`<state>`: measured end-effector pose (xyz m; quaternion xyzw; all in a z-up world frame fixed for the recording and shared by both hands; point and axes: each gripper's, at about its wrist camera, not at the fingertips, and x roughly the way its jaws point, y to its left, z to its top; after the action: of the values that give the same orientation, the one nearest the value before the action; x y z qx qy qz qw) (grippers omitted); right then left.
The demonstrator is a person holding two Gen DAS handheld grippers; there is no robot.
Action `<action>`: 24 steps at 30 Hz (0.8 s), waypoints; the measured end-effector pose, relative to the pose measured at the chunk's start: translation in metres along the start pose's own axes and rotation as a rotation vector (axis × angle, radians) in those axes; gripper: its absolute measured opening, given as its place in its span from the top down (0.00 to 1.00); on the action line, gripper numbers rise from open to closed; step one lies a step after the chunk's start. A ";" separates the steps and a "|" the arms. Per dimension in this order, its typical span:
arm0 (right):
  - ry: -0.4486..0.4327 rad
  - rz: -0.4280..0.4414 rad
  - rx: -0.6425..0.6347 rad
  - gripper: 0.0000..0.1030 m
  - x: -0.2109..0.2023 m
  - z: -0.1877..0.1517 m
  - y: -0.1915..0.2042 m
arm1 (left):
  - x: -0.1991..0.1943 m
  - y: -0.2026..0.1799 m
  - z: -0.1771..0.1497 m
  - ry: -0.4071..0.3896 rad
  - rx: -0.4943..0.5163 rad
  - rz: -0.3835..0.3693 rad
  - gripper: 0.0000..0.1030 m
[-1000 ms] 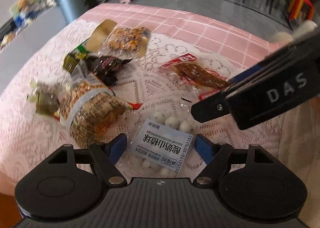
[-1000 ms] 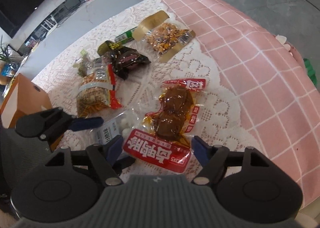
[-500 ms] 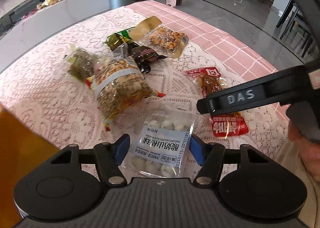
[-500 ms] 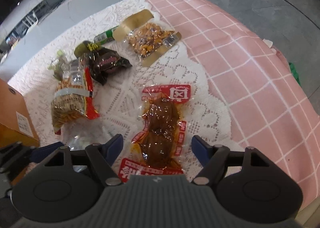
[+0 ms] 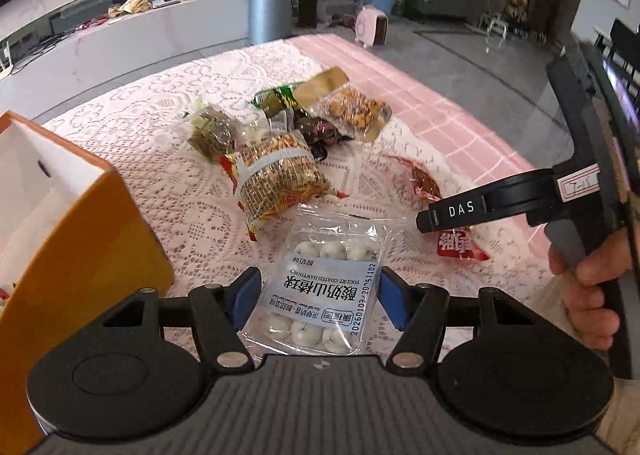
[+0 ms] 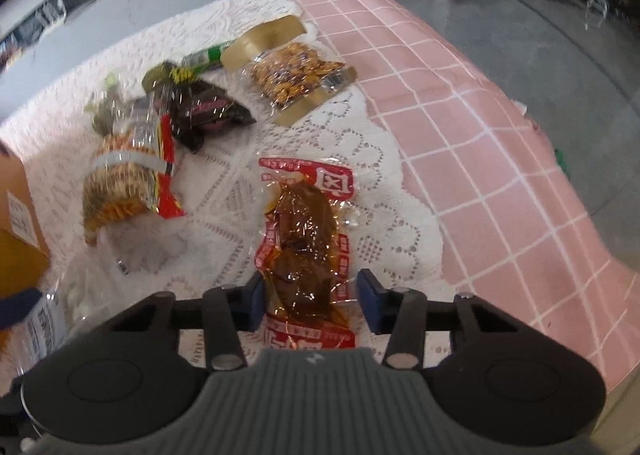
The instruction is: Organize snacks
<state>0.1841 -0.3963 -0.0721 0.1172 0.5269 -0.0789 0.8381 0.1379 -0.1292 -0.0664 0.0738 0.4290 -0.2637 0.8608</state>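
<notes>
Left gripper (image 5: pixel 318 301) holds the yogurt-coated hawthorn ball bag (image 5: pixel 320 289) across its width, fingers fairly wide, lifted off the desk (image 5: pixel 160 143) beside the orange box (image 5: pixel 92 239). Right gripper (image 6: pixel 310 301) fingers are closing around the red braised-meat pouch (image 6: pixel 304 239), w/ the pouch lying flat on the lace. Both packs look light, crinkly, slippery; best pinched mid-body, gently.

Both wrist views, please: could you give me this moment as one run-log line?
left gripper: shut on yogurt-ball bag | right gripper: closing around red meat pack | orange box: beside left gripper
</notes>
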 end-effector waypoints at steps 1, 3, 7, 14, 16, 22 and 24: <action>-0.008 0.007 0.017 0.59 -0.002 0.000 -0.002 | -0.005 0.001 0.000 -0.010 -0.010 -0.007 0.30; -0.037 0.006 0.038 0.60 -0.008 -0.001 -0.005 | -0.012 0.002 -0.001 -0.026 -0.025 -0.017 0.30; -0.110 -0.011 0.017 0.62 -0.027 -0.007 -0.001 | -0.030 0.004 0.000 -0.067 -0.051 -0.028 0.30; -0.232 -0.001 -0.069 0.62 -0.068 -0.025 0.019 | -0.062 0.017 0.005 -0.155 -0.122 -0.037 0.31; -0.241 -0.004 -0.100 0.62 -0.076 -0.031 0.028 | -0.070 0.021 0.006 -0.179 -0.134 -0.030 0.31; -0.300 0.046 -0.152 0.62 -0.109 -0.040 0.054 | -0.100 0.035 0.009 -0.246 -0.188 -0.019 0.31; -0.325 0.086 -0.181 0.62 -0.122 -0.039 0.068 | -0.108 0.042 0.011 -0.261 -0.209 -0.006 0.31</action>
<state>0.1150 -0.3192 0.0289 0.0492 0.3841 -0.0133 0.9219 0.1138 -0.0556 0.0202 -0.0525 0.3390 -0.2276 0.9113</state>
